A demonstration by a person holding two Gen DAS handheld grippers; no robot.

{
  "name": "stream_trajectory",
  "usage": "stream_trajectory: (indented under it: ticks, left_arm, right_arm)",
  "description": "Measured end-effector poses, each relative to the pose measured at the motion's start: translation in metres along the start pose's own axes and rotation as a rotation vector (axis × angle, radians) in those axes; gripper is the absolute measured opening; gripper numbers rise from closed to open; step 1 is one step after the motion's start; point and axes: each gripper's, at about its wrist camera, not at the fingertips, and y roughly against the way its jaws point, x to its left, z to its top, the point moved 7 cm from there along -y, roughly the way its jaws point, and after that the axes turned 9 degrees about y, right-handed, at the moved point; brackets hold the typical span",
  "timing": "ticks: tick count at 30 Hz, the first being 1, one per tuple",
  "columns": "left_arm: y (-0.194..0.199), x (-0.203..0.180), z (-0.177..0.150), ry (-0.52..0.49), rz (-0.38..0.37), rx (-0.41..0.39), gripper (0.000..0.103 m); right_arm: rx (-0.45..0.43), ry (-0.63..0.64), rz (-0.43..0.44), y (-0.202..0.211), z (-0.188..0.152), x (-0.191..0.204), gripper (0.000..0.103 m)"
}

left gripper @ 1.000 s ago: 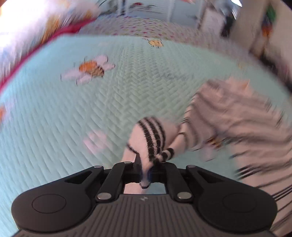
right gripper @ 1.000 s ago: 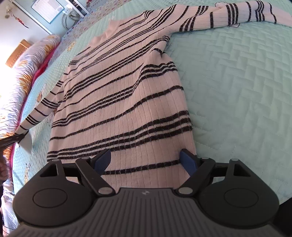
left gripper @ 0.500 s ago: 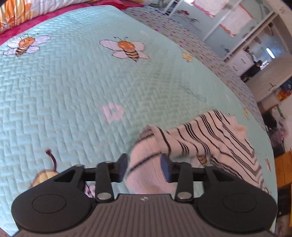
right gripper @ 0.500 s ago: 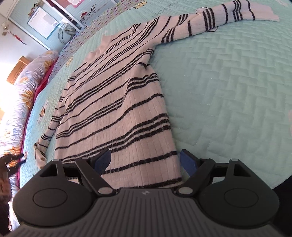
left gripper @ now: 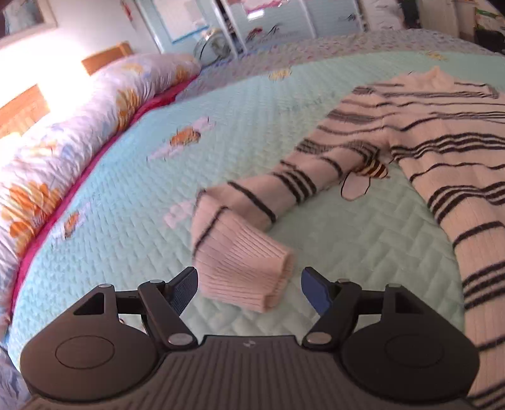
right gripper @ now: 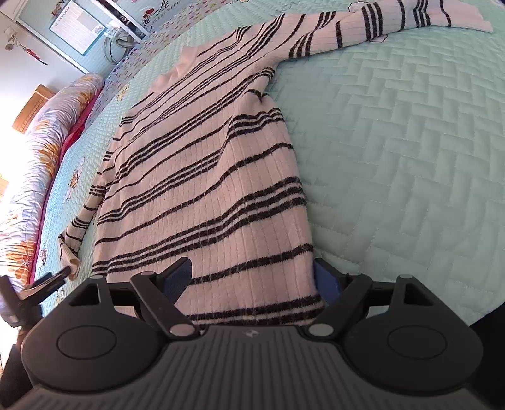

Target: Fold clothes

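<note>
Left gripper is spread wide and grasps nothing, its blue pads either side of the sweater's left cuff without pinching it. Right gripper is likewise released, its jaws straddling the hem at the near end of the sweater.

Taking the sweater as the landmark: beneath it lies the bed, covered in a pale green quilted spread that extends well beyond it on every side. A floral pillow roll runs along the bed's edge, well apart from the sweater's left sleeve.

The sweater itself, cream ribbed knit with black stripes, lies flat and face up, collar at the far end, hem nearest the right gripper. Its right sleeve stretches straight out from the shoulder. Its left sleeve angles down beside the body and is doubled over near the cuff.

By its look, the knit is soft, light and stretchy, limp enough to sag and bunch when lifted, yet fuzzy enough not to slip from rubber pads. The firmer ribbed bands, cuff and hem corners, seem the best places to pinch.

Both grippers point forward and low over the bed, tilted down toward the fabric; the left one appears in the right view as a dark shape just beside the cuff.
</note>
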Motion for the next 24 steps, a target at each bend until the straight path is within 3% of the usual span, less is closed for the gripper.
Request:
stream_trajectory:
  ticks: [6,8,9,16,23,24]
  left_arm:
    - [-0.013,0.043,0.016,0.163,-0.021,-0.014,0.073]
    - [-0.016,0.059,0.021,0.218,-0.029,-0.022,0.039]
    - [-0.018,0.066,0.024,0.245,-0.033,-0.026,0.011]
    - [-0.030,0.121,0.044,0.438,-0.061,-0.054,0.010]
    - [-0.052,0.212,0.088,0.629,0.041,-0.085,0.011]
    - [-0.059,0.226,0.088,0.654,0.072,-0.057,0.011]
  right_arm:
    - [0.005,-0.019,-0.007,0.000,0.000,-0.006,0.083]
    - [0.010,-0.017,-0.008,-0.001,-0.001,-0.006,0.083]
    - [0.011,-0.015,-0.008,0.000,-0.001,-0.006,0.083]
    - [0.009,-0.029,-0.015,0.000,0.000,-0.010,0.083]
    - [0.027,0.007,-0.024,-0.001,-0.003,0.000,0.083]
    - [0.025,0.007,-0.026,0.001,-0.002,0.000,0.083]
